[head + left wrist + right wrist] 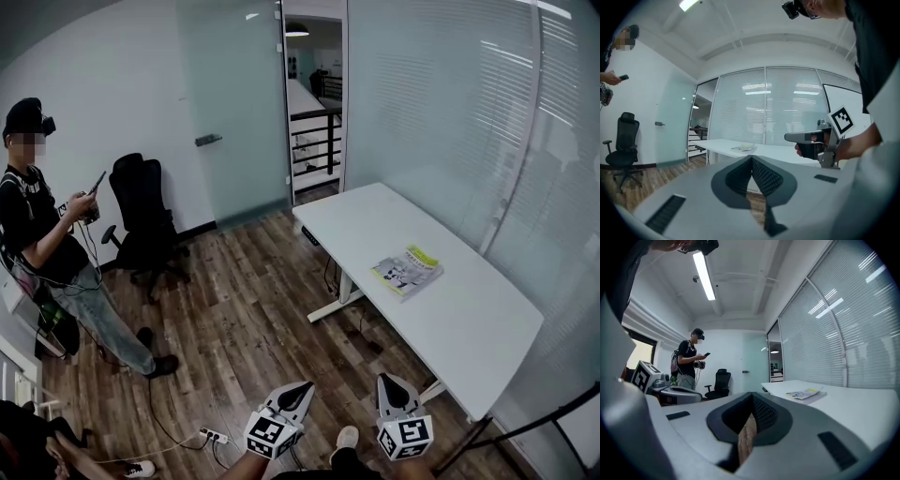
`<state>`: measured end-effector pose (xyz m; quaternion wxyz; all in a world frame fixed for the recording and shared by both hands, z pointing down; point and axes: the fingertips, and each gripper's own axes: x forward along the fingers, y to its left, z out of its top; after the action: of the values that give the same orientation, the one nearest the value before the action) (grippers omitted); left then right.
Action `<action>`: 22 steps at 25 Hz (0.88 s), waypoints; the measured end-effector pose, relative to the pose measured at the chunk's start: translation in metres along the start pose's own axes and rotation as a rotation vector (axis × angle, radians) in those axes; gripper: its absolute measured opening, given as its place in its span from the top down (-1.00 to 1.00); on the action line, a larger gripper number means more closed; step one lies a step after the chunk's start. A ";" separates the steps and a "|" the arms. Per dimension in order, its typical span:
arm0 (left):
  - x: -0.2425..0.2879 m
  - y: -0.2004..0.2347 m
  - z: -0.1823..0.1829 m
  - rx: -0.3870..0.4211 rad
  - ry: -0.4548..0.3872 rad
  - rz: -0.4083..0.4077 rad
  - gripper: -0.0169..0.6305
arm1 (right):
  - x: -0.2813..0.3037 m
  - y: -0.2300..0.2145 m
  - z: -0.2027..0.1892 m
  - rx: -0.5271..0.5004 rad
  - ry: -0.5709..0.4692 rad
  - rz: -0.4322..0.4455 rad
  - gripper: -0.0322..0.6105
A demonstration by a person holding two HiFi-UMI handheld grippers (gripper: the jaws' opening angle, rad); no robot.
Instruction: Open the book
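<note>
Book (407,271), thin, with a yellow-green band on its printed cover, lay flat and closed on the smooth white rectangular worktop (469,323). Left tongs (302,389) and right tongs (385,382), dark and ribbed inside, were pressed together on nothing, well away.

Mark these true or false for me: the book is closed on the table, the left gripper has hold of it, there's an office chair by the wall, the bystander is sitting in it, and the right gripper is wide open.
1. The book lies closed on the white table. True.
2. The left gripper holds the book. False: it is shut on nothing, well short of the table.
3. A black office chair stands by the wall. True.
4. The person sits in that chair. False: they stand beside it, looking at a phone.
5. The right gripper is wide open. False: its jaws are together and empty.
</note>
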<state>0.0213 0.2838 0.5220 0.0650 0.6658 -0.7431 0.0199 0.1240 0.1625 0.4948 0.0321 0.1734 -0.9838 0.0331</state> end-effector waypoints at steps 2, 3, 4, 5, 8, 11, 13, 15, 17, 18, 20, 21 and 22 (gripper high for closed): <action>0.016 0.003 0.000 0.003 0.011 -0.010 0.91 | 0.010 -0.018 0.007 0.008 -0.014 -0.024 0.88; 0.026 0.006 0.001 0.009 0.016 -0.014 0.91 | 0.016 -0.026 0.011 0.006 -0.018 -0.030 0.88; 0.035 0.009 0.001 0.015 0.022 -0.017 0.91 | 0.023 -0.032 0.013 0.001 -0.018 -0.032 0.88; 0.044 0.013 0.002 0.019 0.025 -0.019 0.91 | 0.030 -0.038 0.014 -0.004 -0.016 -0.032 0.88; 0.070 0.024 0.009 0.034 0.020 -0.027 0.91 | 0.052 -0.054 0.016 -0.007 -0.012 -0.032 0.88; 0.096 0.038 0.011 0.050 0.014 -0.014 0.91 | 0.074 -0.079 0.011 -0.019 -0.006 -0.020 0.88; 0.112 0.052 0.013 0.044 0.007 0.004 0.91 | 0.089 -0.100 0.013 -0.026 -0.008 -0.015 0.88; 0.126 0.068 0.015 0.044 0.009 0.023 0.91 | 0.104 -0.115 0.019 -0.039 -0.008 -0.006 0.88; 0.140 0.083 0.017 0.035 0.012 0.045 0.91 | 0.119 -0.127 0.020 -0.047 0.001 0.008 0.88; 0.148 0.088 0.020 0.025 0.010 0.053 0.91 | 0.125 -0.133 0.019 -0.046 0.007 0.013 0.88; 0.164 0.092 0.023 0.018 0.007 0.055 0.91 | 0.136 -0.144 0.016 -0.036 0.020 0.019 0.88; 0.172 0.093 0.023 0.020 0.010 0.051 0.91 | 0.141 -0.149 0.013 -0.027 0.025 0.022 0.88; 0.180 0.092 0.023 0.025 0.016 0.046 0.91 | 0.145 -0.153 0.011 -0.017 0.029 0.026 0.88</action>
<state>-0.0908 0.1138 0.5267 0.0620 0.6492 -0.7572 0.0360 0.0396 -0.0313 0.5028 0.0475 0.1599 -0.9856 0.0275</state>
